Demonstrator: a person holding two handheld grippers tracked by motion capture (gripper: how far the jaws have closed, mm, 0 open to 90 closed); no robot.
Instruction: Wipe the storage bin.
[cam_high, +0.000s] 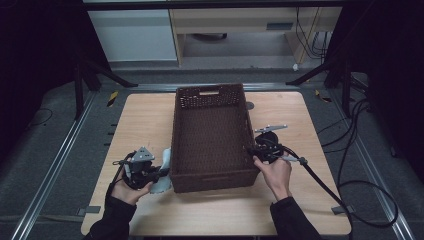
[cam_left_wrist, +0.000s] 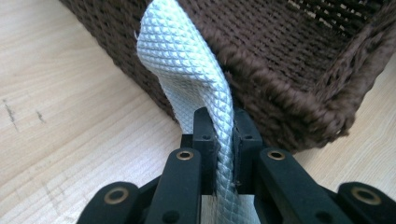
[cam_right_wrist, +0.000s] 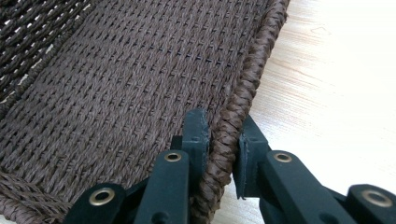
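A dark brown woven basket (cam_high: 210, 95) stands in the middle of the wooden table (cam_high: 295, 205). My left gripper (cam_high: 161, 173) is at the basket's near left corner, shut on a pale quilted cloth (cam_high: 163, 184). In the left gripper view the cloth (cam_left_wrist: 182, 56) rises from between the jaws of the left gripper (cam_left_wrist: 223, 126) and curls against the basket's outer wall (cam_left_wrist: 289, 70). My right gripper (cam_high: 252, 150) sits at the basket's right side. In the right gripper view its jaws straddle the braided rim (cam_right_wrist: 254, 65), one pad inside and one outside, pressing on it at the right gripper (cam_right_wrist: 223, 133).
The basket's inside (cam_right_wrist: 130, 84) is bare weave. Bare tabletop lies left of the basket (cam_high: 140, 120) and to its right (cam_high: 290, 115). Black cables (cam_high: 360, 195) trail off the table's right edge. Dark stands and a rail frame (cam_high: 50, 165) flank the table.
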